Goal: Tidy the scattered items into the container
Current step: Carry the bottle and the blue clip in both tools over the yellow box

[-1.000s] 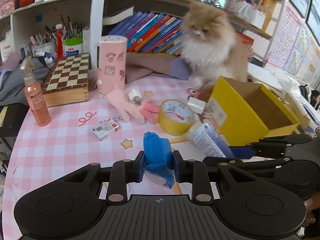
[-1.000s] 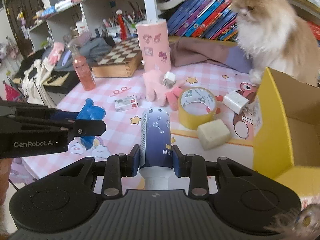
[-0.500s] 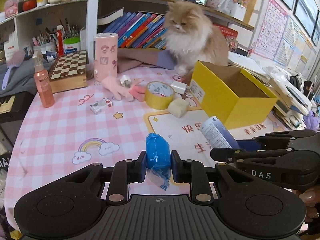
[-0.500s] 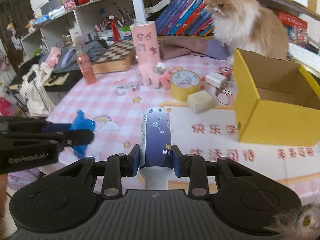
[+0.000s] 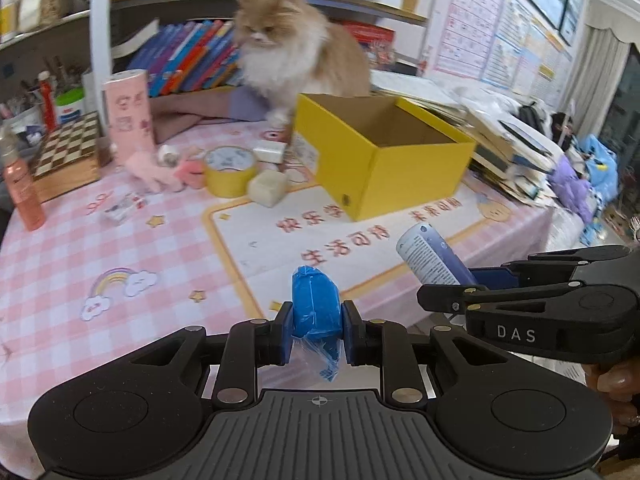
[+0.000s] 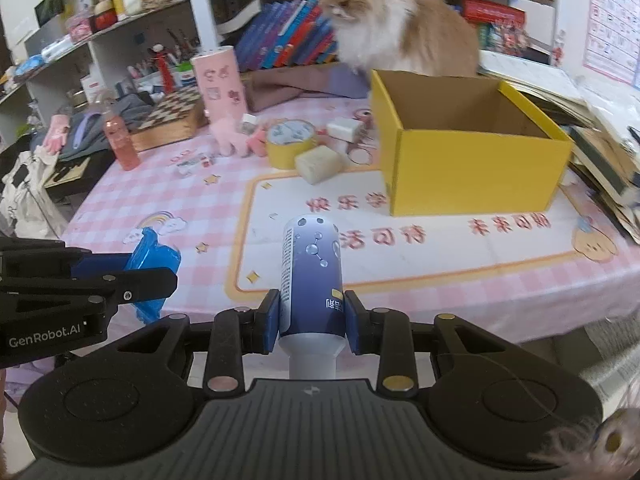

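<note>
My left hand-held gripper (image 5: 316, 338) pinches a blue packet (image 5: 316, 308); my right hand-held gripper (image 6: 311, 328) pinches a tube (image 6: 312, 272). Both hang over the table (image 6: 400, 256) near its front edge. At 1 o'clock the yellow box (image 6: 472, 160) stands open; tape (image 6: 290, 142) lies at 11. A cat (image 6: 400, 28) sits behind.

Both grippers have pulled back from the clutter — the left gripper (image 5: 316, 338) with its blue packet (image 5: 316, 312), the right gripper (image 6: 311, 328) with its tube (image 6: 312, 272) — leaving the yellow box (image 6: 472, 164) farther ahead.
</note>
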A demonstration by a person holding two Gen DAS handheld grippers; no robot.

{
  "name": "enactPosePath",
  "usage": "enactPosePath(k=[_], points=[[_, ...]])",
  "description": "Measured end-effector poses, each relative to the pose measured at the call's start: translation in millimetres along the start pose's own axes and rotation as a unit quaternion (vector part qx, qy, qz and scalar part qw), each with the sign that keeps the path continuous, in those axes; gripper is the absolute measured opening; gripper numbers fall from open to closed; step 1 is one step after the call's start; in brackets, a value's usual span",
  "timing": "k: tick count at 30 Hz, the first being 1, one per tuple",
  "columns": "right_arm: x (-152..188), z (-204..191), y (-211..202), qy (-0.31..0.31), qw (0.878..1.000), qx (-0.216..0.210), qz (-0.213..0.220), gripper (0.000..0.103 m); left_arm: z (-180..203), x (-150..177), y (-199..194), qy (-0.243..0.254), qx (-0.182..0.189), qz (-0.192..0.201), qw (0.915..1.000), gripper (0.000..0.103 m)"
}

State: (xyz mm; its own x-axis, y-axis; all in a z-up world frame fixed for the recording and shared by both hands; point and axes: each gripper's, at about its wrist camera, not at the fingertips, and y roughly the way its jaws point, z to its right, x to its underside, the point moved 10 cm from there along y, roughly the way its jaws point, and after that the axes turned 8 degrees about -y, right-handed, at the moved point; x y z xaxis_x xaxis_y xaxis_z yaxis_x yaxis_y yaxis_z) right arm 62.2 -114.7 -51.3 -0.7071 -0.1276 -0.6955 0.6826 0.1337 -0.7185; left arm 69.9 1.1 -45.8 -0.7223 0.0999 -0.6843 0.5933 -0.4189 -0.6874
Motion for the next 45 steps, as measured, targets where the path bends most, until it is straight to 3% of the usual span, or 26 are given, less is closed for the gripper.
enactPosePath(k=[18,45], points=[[32,58,-38,0.043,0.997,0.057,-0.001,0.031,78,1,23,0.069,0.065,-0.015,0.9954,0.022],[55,122,-39,0.096,0.990,0.099,-0.025,0.031,140,-1,74,0.118,0.116,-0.058,0.9846,0.022]])
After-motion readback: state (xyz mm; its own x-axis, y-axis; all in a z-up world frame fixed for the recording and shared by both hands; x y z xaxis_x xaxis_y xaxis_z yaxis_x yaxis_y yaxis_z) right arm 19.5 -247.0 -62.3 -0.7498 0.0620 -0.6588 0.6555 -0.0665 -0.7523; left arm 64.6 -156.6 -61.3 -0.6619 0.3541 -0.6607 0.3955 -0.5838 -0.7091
